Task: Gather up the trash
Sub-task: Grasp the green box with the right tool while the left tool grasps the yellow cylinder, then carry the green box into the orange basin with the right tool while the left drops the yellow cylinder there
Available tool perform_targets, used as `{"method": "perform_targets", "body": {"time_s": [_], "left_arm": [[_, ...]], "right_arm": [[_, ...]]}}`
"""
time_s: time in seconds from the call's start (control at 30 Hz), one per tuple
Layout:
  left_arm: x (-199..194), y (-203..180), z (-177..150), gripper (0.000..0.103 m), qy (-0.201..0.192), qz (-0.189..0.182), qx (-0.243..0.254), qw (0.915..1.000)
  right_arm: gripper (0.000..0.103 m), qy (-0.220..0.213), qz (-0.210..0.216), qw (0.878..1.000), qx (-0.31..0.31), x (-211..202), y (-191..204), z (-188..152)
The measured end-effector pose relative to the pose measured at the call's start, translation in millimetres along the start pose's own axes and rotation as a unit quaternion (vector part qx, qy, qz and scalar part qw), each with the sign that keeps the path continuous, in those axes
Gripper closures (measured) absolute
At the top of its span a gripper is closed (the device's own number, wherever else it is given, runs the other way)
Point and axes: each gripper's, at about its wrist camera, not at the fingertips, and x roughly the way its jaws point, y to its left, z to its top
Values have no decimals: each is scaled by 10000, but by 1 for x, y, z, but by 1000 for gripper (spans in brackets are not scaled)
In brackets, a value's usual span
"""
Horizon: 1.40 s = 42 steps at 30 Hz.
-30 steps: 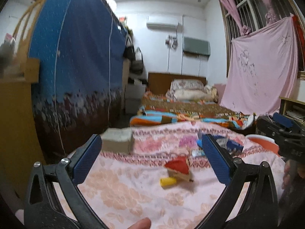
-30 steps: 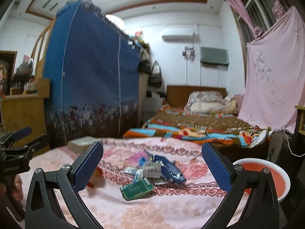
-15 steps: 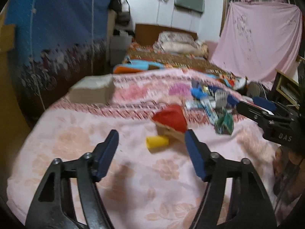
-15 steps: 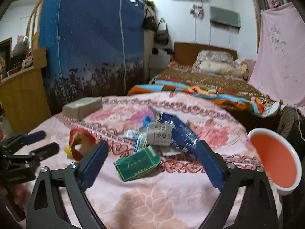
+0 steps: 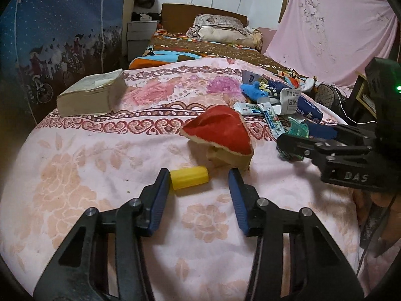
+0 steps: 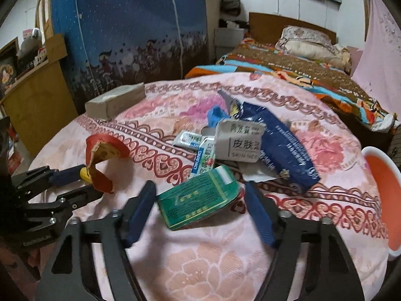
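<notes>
Short yellow ribbed tube on the pink floral table, between closing, not yet touching jaws of left hand-held gripper, torn red carton just behind, crumpled green box between right hand-held gripper's narrowing, apart jaws, wrapper pile beyond

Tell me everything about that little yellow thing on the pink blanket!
The small yellow ribbed plastic cylinder looks like a short tube or cap with fine grooves running along it. It lies on its side on the pink flowered blanket, just in front of the torn red cardboard piece. The left hand-held gripper has been closing around it; one blue pad sits at its end.
</notes>
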Motion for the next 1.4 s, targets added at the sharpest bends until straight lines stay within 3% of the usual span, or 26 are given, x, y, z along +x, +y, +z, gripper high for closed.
{"method": "perform_targets", "body": {"time_s": [0.17,0.5,0.77,1.1,1.4], "left_arm": [[1,5,-1,89,-83,61,-103,9999],[-12,3,-9,89,-424,57,-154,9990],[-34,-13,-13,89,-702,-449,-63,9965],[-53,-39,12,89,-1469,-384,210,9882],[-62,-81,75,89,-2380,-495,564,9684]], "right_arm": [[44,3,23,10000,-39,2,2,-3],[49,-181,-2,9997,145,-5,-4,-5],[49,-538,91,9979,336,-19,-9,-10],[48,-1909,-18,9778,865,-68,-28,-20],[48,-2971,-493,9516,616,-115,-65,24]]}}
